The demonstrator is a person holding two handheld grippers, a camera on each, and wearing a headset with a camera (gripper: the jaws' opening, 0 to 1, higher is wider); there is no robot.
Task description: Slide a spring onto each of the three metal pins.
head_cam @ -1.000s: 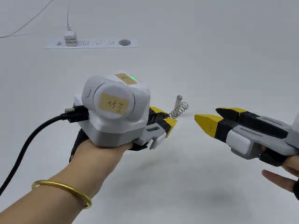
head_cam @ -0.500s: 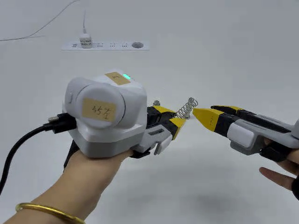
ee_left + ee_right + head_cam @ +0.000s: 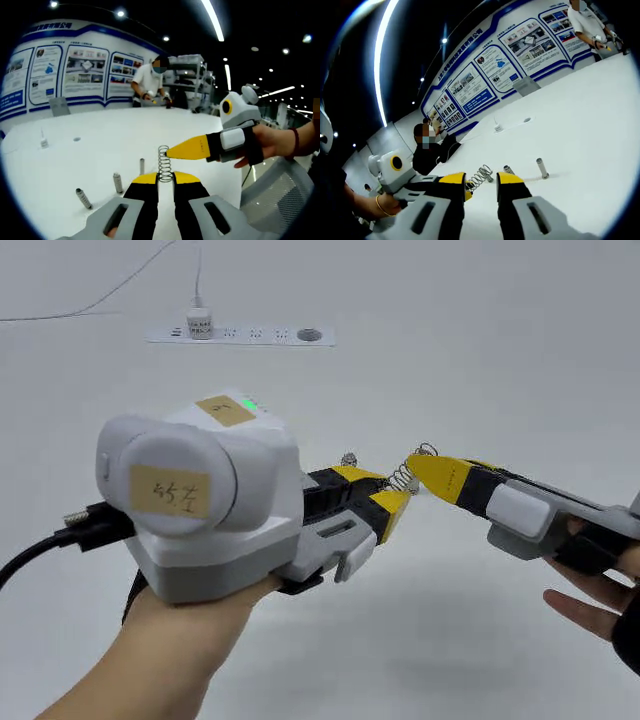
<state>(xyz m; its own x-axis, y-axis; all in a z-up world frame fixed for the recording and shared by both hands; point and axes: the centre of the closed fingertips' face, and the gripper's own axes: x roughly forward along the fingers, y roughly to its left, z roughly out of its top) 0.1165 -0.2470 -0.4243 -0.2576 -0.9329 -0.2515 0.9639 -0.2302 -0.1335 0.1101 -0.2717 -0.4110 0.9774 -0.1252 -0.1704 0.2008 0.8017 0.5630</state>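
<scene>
A bare white surface (image 3: 480,360) runs back to a power strip (image 3: 240,335) at 12 o'clock in the head view. In front of it, above the surface, the two tools meet tip to tip.

The left hand-held gripper (image 3: 388,512) is clamped on the lower end of the spring (image 3: 403,478), and its yellow tips pinch the bottom coils. The spring's free end points out at about 1 o'clock. The right hand-held gripper (image 3: 428,466) comes in from 3 o'clock with its tip right at that free end. In the right gripper view its jaws stand a little apart with the spring lying between them, nearer the left jaw. No grip shows there.

In the left gripper view, the far pin (image 3: 142,165), the middle pin (image 3: 117,182) and the near pin (image 3: 83,198) stand upright on the surface, at 8 to 9 o'clock from the spring. The near pin looks dark and ribbed, but it is too small to tell whether it carries a spring.

The step in hand looks like a mid-air pass or re-grip of the spring before it goes onto a pin. The next move probably calls for the right jaws to close lightly on the upper coils without crushing them. The left jaws can then let go, leaving the bore open so it can be lined up over a pin top.
</scene>
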